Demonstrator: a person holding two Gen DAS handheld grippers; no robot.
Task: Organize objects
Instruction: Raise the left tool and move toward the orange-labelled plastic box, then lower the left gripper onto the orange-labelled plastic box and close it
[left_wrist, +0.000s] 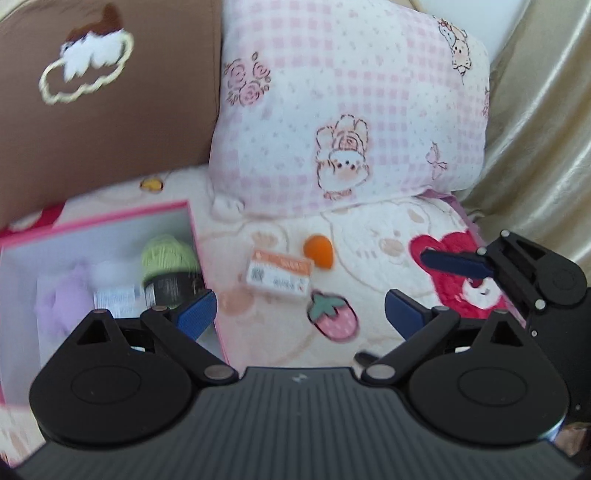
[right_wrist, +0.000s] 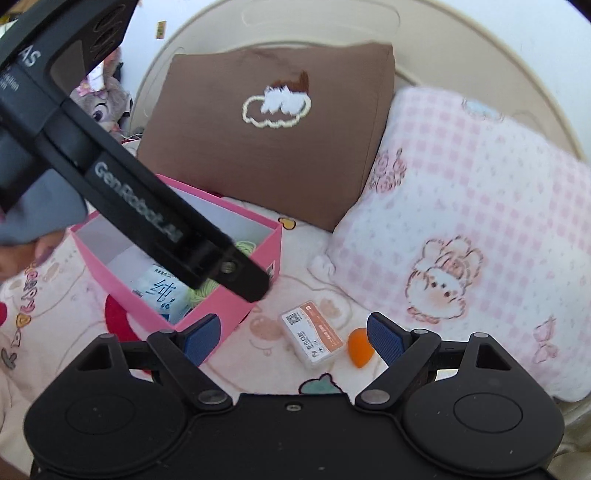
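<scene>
- Right, the blanket (left_wrist: 369, 236) fills the scene: cream, printed with cartoon animals, a red heart and a strawberry.
- Up against the headboard (right_wrist: 461, 74) sits the pink checked pillow (left_wrist: 343, 96), propped up at the far end of the blanket.
- Beside it leans the brown cushion (right_wrist: 266, 147) with a stitched white cloud on its face.
- Down in front of that cushion stands the pink box (right_wrist: 255, 295), open-topped, white inside.
- Inside the box: green yarn (left_wrist: 168, 254) against the right-hand wall, a blue-and-white packet (right_wrist: 160, 288), and something pale purple, too blurred to name.
- Over the box and the blanket beside it hangs the left gripper (left_wrist: 301, 314), blue pads spread wide with nothing between them.
- Across the blanket from it, the right gripper (right_wrist: 293, 336) also stands wide open and empty, low above the blanket.
- Between the box and the pillow lies the small white case (right_wrist: 314, 336) with an orange label, flat on the blanket.
- Just beside the case lies the little orange egg shape (right_wrist: 360, 347), apart from it by a sliver.
- Off at the top left edge of the right wrist view peeks a grey plush toy (right_wrist: 99, 99).
</scene>
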